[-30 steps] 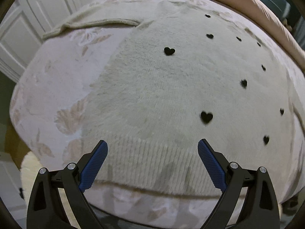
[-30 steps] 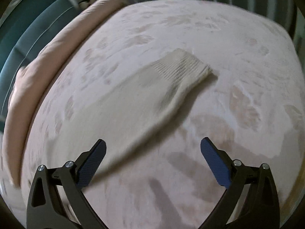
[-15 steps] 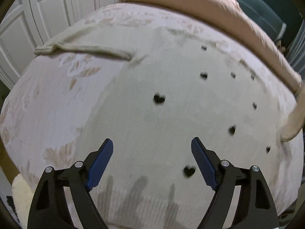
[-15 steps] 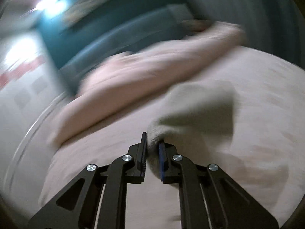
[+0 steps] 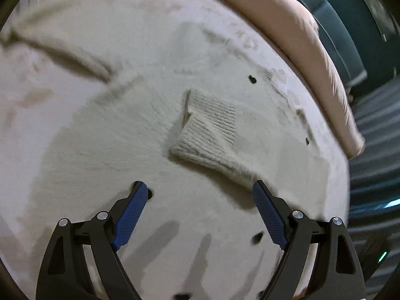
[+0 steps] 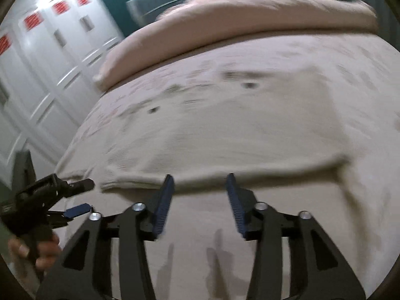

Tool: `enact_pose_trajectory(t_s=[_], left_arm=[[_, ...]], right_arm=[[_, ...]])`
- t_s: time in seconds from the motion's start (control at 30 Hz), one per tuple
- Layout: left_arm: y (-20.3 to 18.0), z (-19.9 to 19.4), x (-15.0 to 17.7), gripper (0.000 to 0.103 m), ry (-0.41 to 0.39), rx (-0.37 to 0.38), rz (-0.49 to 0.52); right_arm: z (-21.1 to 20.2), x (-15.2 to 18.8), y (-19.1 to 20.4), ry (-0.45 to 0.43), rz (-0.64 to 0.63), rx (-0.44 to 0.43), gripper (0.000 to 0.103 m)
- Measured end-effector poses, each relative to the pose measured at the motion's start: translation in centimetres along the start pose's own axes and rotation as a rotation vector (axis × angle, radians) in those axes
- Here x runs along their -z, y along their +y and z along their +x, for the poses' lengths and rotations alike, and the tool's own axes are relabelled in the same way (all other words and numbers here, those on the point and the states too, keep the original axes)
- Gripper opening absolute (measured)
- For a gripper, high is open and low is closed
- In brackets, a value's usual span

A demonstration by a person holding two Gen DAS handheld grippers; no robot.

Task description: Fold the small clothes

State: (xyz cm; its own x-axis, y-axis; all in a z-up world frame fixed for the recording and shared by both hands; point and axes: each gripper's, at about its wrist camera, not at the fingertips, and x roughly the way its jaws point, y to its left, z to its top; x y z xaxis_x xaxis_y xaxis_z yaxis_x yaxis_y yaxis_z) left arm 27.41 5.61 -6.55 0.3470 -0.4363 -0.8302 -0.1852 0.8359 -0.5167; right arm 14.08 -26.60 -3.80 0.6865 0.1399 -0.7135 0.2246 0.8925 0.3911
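Note:
A cream fluffy sweater (image 5: pixel 125 137) with small black hearts lies flat on the bed. One sleeve is folded across its body, and the ribbed cuff (image 5: pixel 210 130) rests near the middle. The other sleeve (image 5: pixel 62 47) stretches out at the upper left. My left gripper (image 5: pixel 198 185) hovers over the sweater's body just short of the cuff, its jaws opening with nothing between them. My right gripper (image 6: pixel 200 177) points at the sweater's (image 6: pixel 250 130) near edge, its jaws opening and holding nothing. The left gripper (image 6: pixel 85 195) shows at the far left of the right wrist view, held by a hand (image 6: pixel 37 252).
A rolled pink duvet (image 5: pixel 300 25) runs along the far side of the bed, in front of a teal headboard (image 5: pixel 350 50). White wardrobe doors (image 6: pixel 50 50) stand beyond the bed's left edge. The floral bedspread (image 5: pixel 30 95) shows around the sweater.
The right gripper closed on the sleeve cuff, carried it over the sweater's body and let it go; its jaws now stand apart. The left gripper moved forward across the sweater.

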Motion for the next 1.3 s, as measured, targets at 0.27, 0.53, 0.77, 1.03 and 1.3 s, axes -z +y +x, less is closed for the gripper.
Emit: enact_pose_trajectory(t_s=[0.27, 0.53, 0.77, 1.03, 1.3], left_arm=[[-0.9, 2.3, -2.5, 0.040, -0.032, 0.107, -0.099], [-8.8, -5.0, -6.9, 0.004, -0.305, 0.198, 0.219], [-4.2, 4.2, -4.8, 0.005, -0.096, -0.046, 0.226], [-3.1, 5.7, -3.7, 0.009, -0.099, -0.070, 0.235], [-2.5, 5.7, -3.4, 0.013, -0.097, -0.091, 0.229]], right_arm=[[1.5, -1.5, -10.1, 0.043, 0.387, 0.013, 0.053], [-3.0, -6.3, -7.1, -0.248, 0.319, -0.063, 0.006], [5.3, -2.4, -11.1, 0.032, 0.351, 0.126, 0.005], [-0.9, -2.9, -9.4, -0.108, 0.299, 0.270, 0.009], [7.3, -7.6, -6.5, 0.099, -0.008, 0.344, 0.007]])
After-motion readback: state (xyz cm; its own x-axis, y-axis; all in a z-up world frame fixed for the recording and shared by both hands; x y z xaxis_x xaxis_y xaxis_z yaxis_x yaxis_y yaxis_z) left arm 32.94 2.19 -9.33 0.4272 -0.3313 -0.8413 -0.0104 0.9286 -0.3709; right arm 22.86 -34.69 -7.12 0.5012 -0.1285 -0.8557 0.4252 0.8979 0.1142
